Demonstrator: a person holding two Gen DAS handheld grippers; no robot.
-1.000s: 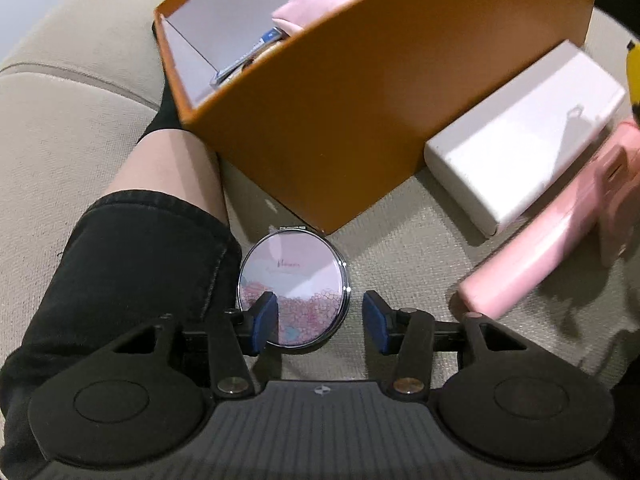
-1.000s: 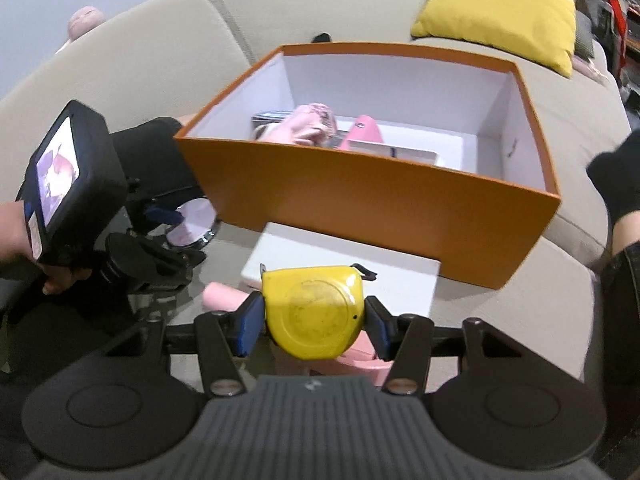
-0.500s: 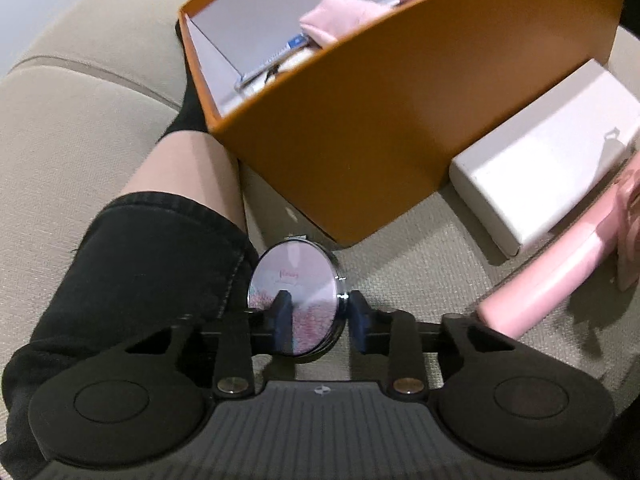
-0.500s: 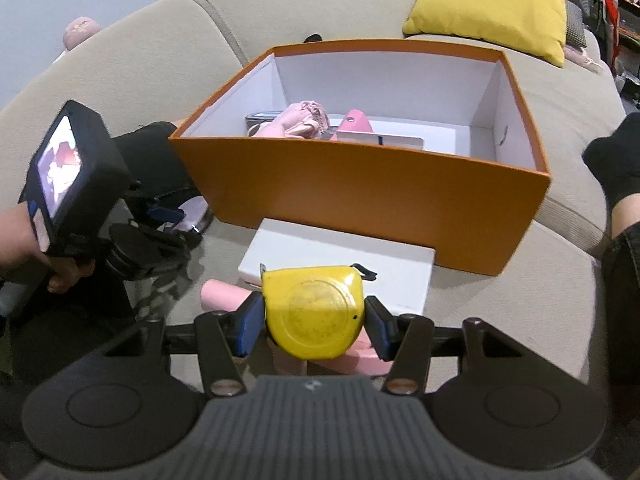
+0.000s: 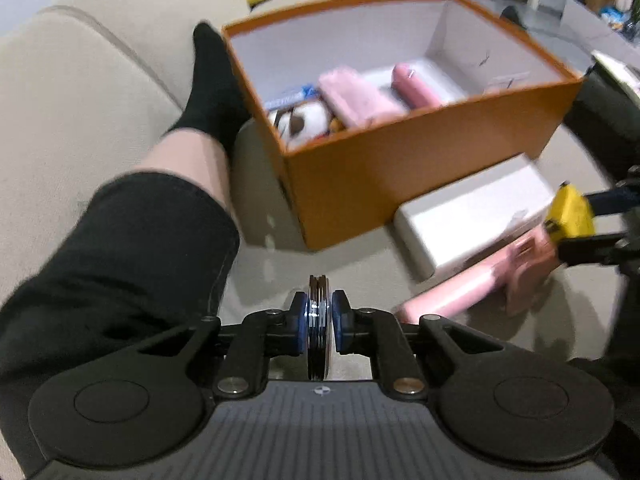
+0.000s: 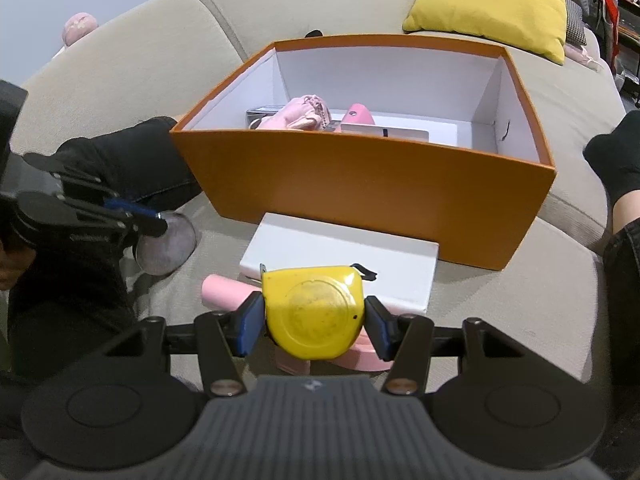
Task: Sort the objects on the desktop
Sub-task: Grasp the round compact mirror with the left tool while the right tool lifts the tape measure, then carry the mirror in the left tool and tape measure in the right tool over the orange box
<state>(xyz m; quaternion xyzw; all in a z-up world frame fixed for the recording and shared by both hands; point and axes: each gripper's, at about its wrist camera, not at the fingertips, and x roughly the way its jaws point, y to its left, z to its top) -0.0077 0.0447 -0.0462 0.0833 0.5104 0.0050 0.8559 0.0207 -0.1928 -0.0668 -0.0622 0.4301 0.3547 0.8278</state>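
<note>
While the compact mirror [image 5: 319,322] is clamped edge-on in the left gripper [image 5: 320,322], the orange box [image 5: 420,168] is found up ahead to its right, the tape measure [image 6: 314,312] being gripped by the right gripper [image 6: 314,326].

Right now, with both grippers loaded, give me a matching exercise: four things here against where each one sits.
Things:
1. round mirror
2. yellow tape measure
3. white box
4. pink pouch

Places:
A. inside the orange box
B. lying in front of the orange box
C. clamped edge-on in the left gripper
D. between the right gripper pads

Pairs: 1-C, 2-D, 3-B, 4-A
</note>
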